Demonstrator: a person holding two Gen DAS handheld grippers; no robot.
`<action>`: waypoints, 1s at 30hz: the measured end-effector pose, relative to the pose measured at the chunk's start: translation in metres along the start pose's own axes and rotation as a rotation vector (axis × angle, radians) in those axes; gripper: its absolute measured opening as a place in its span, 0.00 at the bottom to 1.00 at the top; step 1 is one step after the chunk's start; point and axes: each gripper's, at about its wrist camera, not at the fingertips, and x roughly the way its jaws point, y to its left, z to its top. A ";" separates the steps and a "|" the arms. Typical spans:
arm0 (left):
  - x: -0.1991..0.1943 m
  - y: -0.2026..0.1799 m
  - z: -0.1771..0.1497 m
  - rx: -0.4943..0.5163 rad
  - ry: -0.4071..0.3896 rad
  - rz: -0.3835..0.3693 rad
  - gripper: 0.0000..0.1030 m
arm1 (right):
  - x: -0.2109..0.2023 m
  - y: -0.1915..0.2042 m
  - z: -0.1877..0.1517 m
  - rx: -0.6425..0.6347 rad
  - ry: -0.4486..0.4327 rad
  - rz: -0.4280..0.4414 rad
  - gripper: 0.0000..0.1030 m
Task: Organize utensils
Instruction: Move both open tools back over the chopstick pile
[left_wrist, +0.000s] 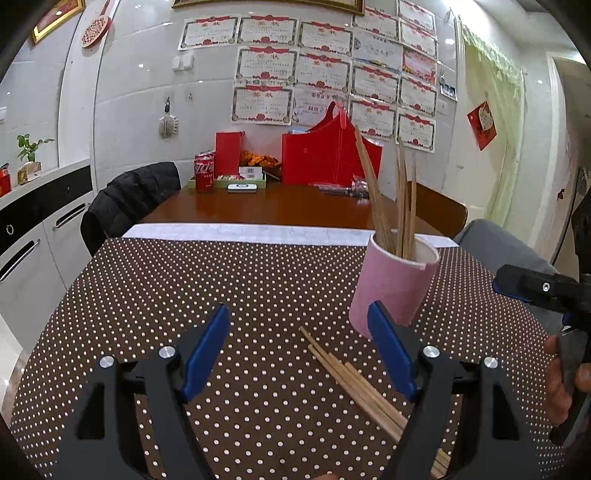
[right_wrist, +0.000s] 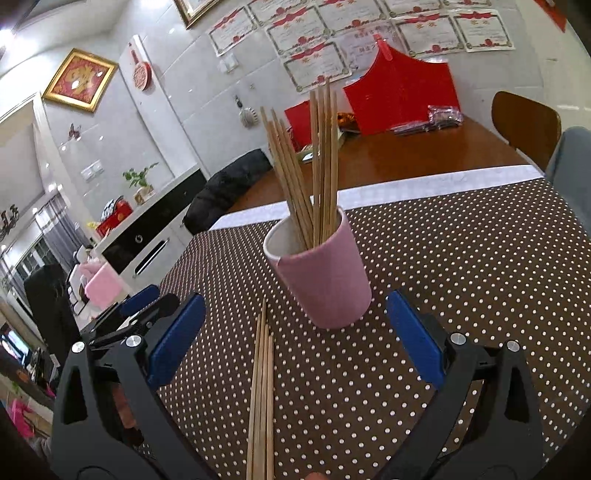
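Both claws, left gripper and right gripper, gape wide, holding nothing. Loose pale wooden chopsticks lie between the right jaws, the tall pink cup just beyond. Judged step: picking up; next, close on one stick.

Tablecloth: woven cloth, matt, brown with small white dots.
Pink cup: looks like paper or thin card, matt pink outside, plain white inside.
Chopsticks in the cup: pale wood or bamboo, unpainted, dry and matt.
Loose chopsticks on the cloth: the same pale wood, smooth, no shine.
Left gripper: black hard plastic frame, slightly glossy; blue pads matt; round pivots of bright metal.
Right gripper: same black plastic, blue matt pads, silver metal pivots.
Far table: brown wood, polished, glossy with reflections.
Wall: large white tiles, smooth and shiny.
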 end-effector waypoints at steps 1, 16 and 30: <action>0.002 -0.001 -0.002 0.004 0.014 0.002 0.74 | 0.001 0.000 -0.001 -0.006 0.017 0.007 0.94; 0.010 -0.027 -0.040 0.025 0.283 0.023 0.74 | 0.021 -0.026 -0.019 0.003 0.214 -0.010 0.94; 0.015 -0.062 -0.088 0.031 0.396 0.015 0.74 | 0.028 -0.025 -0.029 -0.023 0.273 -0.010 0.94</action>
